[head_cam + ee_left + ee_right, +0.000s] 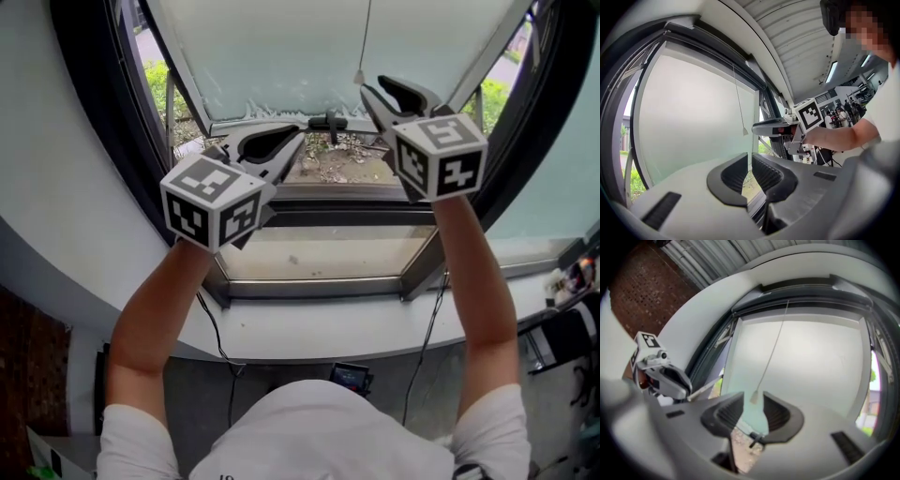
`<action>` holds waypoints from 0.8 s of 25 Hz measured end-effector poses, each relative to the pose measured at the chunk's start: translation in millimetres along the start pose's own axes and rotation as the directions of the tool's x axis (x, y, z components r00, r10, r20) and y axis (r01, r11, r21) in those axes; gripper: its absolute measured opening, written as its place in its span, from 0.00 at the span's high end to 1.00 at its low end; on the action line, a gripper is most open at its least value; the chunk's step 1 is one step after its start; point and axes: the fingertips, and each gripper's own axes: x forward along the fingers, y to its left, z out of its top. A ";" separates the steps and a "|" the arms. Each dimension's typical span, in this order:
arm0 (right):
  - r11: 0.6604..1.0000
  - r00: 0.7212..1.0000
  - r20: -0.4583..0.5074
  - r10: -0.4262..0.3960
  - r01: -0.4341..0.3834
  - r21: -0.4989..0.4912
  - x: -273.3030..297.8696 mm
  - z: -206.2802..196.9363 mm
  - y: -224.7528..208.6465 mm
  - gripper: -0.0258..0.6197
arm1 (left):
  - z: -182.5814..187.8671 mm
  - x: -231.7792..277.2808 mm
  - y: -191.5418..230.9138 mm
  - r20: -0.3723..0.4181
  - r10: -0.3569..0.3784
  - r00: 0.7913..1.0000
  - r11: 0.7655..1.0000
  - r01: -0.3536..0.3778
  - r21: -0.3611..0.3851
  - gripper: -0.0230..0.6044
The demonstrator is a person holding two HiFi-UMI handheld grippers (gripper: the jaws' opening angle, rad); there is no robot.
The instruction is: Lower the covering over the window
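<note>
A pale roller blind (281,56) covers the upper part of the window; its bottom edge (272,117) hangs above the open lower pane. A thin pull cord (771,352) hangs in front of the blind and ends in a small tassel (359,77). My right gripper (368,92) is raised to the tassel (753,398), which hangs between its parted jaws (753,405) without touching either pad. My left gripper (298,138) is lower and to the left, jaws together (750,161) with nothing between them. From the left gripper view the right gripper (757,126) sits just beside the tassel (745,132).
A dark window frame (94,112) curves round the opening. A black handle (328,122) sits on the lower sash, with gravel (337,164) outside. Below are the white sill (319,328), a hanging cable (220,347) and desk clutter (572,272) at the right.
</note>
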 end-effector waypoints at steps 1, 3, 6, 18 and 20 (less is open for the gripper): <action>1.000 1.000 -0.006 -0.004 0.004 0.002 5.3 3.0 -2.8 0.76 | 3.3 1.4 0.3 0.000 0.002 1.000 1.000 -0.002 0.008 0.90; 1.000 1.000 -0.019 -0.013 0.013 -0.001 15.4 8.3 -8.0 0.73 | 9.0 3.9 -0.3 0.000 0.002 1.000 1.000 -0.002 0.025 0.90; 0.999 0.999 -0.033 -0.032 0.032 0.009 28.5 16.8 -16.8 0.71 | 15.9 6.5 0.3 0.003 -0.001 1.000 0.999 0.000 0.040 0.90; 0.997 0.996 -0.068 -0.052 0.048 -0.068 42.8 27.2 -13.0 0.88 | 27.8 3.2 4.1 -0.008 0.004 1.000 0.996 -0.003 0.091 0.90; 0.994 0.995 -0.072 -0.067 0.061 -0.092 41.6 26.2 -13.9 0.91 | 26.8 2.1 3.6 -0.011 0.003 1.000 0.995 -0.001 0.096 0.90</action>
